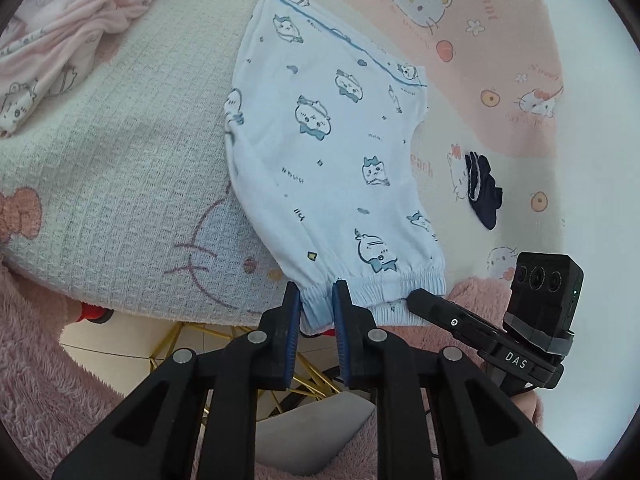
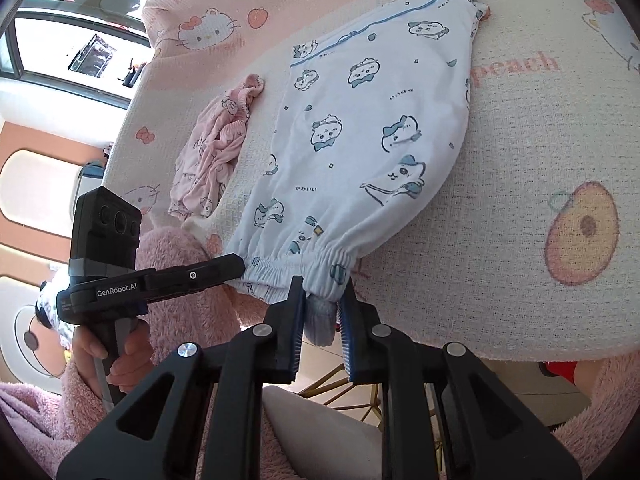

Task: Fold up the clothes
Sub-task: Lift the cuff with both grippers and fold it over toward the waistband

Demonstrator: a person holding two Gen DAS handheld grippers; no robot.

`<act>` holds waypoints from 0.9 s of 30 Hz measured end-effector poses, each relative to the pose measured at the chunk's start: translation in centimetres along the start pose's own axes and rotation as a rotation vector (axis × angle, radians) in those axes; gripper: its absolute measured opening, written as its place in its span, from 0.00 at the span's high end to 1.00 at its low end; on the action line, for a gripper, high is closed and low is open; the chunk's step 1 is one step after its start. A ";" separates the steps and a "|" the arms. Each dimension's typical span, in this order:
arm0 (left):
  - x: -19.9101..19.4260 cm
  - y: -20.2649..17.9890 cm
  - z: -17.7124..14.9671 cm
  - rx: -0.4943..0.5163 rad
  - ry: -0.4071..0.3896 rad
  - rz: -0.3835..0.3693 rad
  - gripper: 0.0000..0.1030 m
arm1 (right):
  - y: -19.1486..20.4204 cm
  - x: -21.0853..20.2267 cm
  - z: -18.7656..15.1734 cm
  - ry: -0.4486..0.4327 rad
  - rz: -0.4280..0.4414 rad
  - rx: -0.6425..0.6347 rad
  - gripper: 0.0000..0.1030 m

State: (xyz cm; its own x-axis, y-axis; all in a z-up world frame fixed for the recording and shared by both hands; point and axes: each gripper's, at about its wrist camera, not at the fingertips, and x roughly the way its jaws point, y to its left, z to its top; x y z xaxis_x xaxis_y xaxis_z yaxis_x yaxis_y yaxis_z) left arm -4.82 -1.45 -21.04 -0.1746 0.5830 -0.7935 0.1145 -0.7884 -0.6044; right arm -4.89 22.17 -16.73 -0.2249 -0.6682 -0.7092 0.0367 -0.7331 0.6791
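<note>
The white printed garment [image 1: 332, 148] is spread flat on the tabletop [image 1: 120, 184], stretching away ahead of both grippers, with its gathered elastic hem lying at the near edge. That hem is pinched by the left gripper [image 1: 316, 304] at its left corner – the blue pads are clenched on a bunched fold of the fabric, which is seen between them. The other corner of the same hem is grasped by the right gripper [image 2: 323, 300], whose pads are pressed on a grey-shadowed lump of cloth hanging just below the edge of the tabletop.

In the left wrist view the right gripper [image 1: 424, 300] is seen just to the right, its fingertip touching the hem. In the right wrist view the left gripper [image 2: 236, 266] is seen just to the left, held by a hand [image 2: 120, 356] in a fluffy pink sleeve [image 2: 184, 264].

A crumpled pink garment [image 2: 212, 152] lies ahead and to the left of the grippers, just beside the white one. A small dark item [image 1: 486, 188] (what it is cannot be told) lies ahead and to the right – well apart from the hem
</note>
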 end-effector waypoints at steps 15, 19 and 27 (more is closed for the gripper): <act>2.6 -0.5 9.6 0.074 -0.022 0.026 0.82 | -1.6 2.6 9.3 -0.007 -0.051 0.033 0.79; 2.1 -1.2 11.1 0.165 -0.066 0.060 0.68 | -2.3 2.6 10.4 -0.002 -0.066 0.055 0.70; 1.1 -1.9 9.9 0.377 -0.124 0.204 0.64 | -2.1 0.0 10.3 -0.122 -0.129 0.012 0.55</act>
State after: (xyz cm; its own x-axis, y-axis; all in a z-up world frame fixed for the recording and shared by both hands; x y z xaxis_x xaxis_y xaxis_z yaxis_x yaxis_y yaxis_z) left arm -14.89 -1.25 -20.11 -0.3036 0.3984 -0.8655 -0.2022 -0.9147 -0.3501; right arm -14.98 25.02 -16.26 -0.3438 -0.5480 -0.7626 -0.0112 -0.8096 0.5868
